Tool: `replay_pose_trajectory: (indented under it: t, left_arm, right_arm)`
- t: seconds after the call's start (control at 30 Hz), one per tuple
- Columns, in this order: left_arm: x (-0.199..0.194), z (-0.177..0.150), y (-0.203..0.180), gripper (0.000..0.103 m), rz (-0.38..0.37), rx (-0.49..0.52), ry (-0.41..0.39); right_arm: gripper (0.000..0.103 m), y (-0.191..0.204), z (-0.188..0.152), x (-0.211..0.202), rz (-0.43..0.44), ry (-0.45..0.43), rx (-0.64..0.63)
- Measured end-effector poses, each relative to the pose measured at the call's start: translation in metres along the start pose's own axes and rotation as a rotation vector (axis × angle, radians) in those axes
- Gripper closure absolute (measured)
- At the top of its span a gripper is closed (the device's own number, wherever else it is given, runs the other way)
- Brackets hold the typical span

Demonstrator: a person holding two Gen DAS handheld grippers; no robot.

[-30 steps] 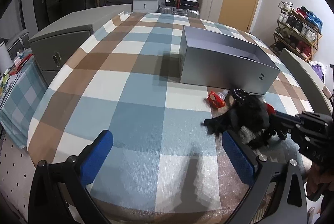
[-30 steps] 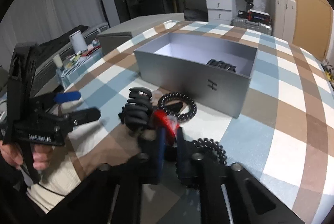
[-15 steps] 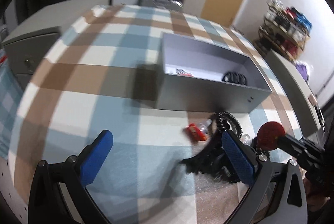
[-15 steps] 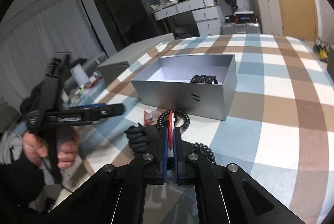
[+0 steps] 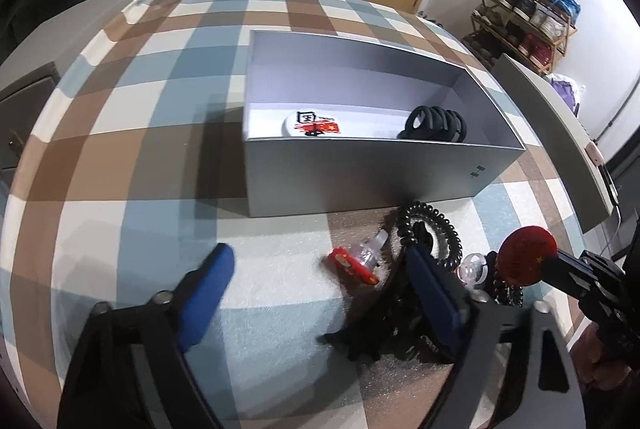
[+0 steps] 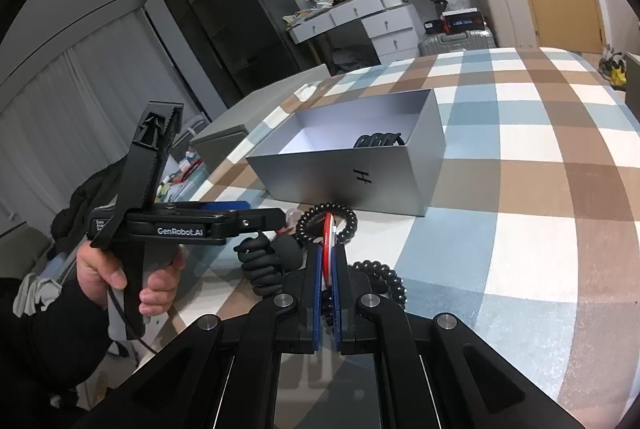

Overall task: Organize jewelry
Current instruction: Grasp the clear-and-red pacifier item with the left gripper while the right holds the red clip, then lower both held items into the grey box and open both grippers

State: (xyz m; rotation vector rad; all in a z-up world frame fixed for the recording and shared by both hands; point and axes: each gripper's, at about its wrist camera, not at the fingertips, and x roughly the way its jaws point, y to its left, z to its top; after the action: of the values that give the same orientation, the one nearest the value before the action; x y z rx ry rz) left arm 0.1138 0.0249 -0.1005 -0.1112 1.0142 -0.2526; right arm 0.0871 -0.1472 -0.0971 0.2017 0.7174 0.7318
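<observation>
On the checked tablecloth (image 5: 132, 197) of the table, from left to right: the left gripper (image 5: 316, 293) hangs over the near edge, jaws apart with nothing between them. They have just been closing partway, and the gripper now tips down toward the jewelry pile, where a second ago it looked across bare cloth. At the table's middle stands the open grey box (image 5: 360, 181), already holding 1 white badge (image 5: 314, 125) and 1 black coiled tie (image 5: 436, 123). Just in front of the box lie a red clip (image 5: 352, 265), a black spiral hair tie (image 5: 432, 233) and a black claw clip (image 5: 372, 333). At the right, the right gripper (image 6: 327, 261) is clenched on a round red badge (image 5: 526, 255), lifted clear, likely bound for the box.
</observation>
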Motion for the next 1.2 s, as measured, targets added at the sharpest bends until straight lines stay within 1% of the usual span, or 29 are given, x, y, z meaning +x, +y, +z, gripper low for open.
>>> replay_pose_trajectory:
  t: [0.03, 0.1, 0.17, 0.23, 0.3, 0.37, 0.4, 0.43, 0.47, 0.67, 0.87, 1.2]
  left_arm:
    - [0.001, 0.000, -0.001, 0.035, -0.006, 0.009, 0.007]
    - [0.002, 0.000, -0.004, 0.036, 0.002, 0.030, 0.009]
    - [0.002, -0.001, -0.008, 0.043, -0.007, 0.058, 0.017]
    - [0.002, 0.000, -0.011, 0.054, -0.012, 0.072, 0.021]
    - [0.003, 0.001, -0.011, 0.061, -0.032, 0.076, 0.029]
    - [0.003, 0.002, -0.012, 0.064, -0.036, 0.078, 0.027]
    - [0.003, 0.002, -0.012, 0.070, -0.040, 0.078, 0.027]
    - [0.003, 0.002, -0.012, 0.080, -0.039, 0.077, 0.025]
    - [0.004, 0.002, -0.013, 0.083, -0.027, 0.083, 0.026]
    - [0.003, 0.003, -0.013, 0.083, -0.049, 0.074, 0.022]
    - [0.002, 0.002, -0.011, 0.084, -0.045, 0.069, 0.013]
    - [-0.016, -0.006, -0.006, 0.084, -0.024, 0.050, -0.023]
  right_arm:
    - [0.099, 0.000, 0.000, -0.001, 0.002, -0.004, -0.002]
    - [0.099, 0.000, 0.001, -0.002, 0.006, -0.010, -0.005]
    - [0.099, 0.001, 0.000, -0.004, 0.005, -0.014, -0.006]
    - [0.099, 0.001, 0.000, -0.004, 0.008, -0.014, -0.003]
    - [0.099, 0.000, -0.001, -0.004, 0.010, -0.010, -0.001]
    - [0.099, -0.001, -0.001, -0.003, 0.006, -0.009, 0.003]
    - [0.099, -0.001, -0.001, -0.003, 0.010, -0.009, 0.008]
    - [0.099, -0.002, -0.001, -0.003, 0.010, -0.010, 0.009]
    - [0.099, -0.001, -0.001, -0.004, 0.008, -0.012, 0.008]
    - [0.099, -0.002, -0.001, -0.006, 0.001, -0.013, 0.012]
    - [0.099, 0.002, 0.000, -0.010, 0.001, -0.020, 0.007]
    - [0.099, 0.010, 0.005, -0.019, -0.004, -0.042, -0.009]
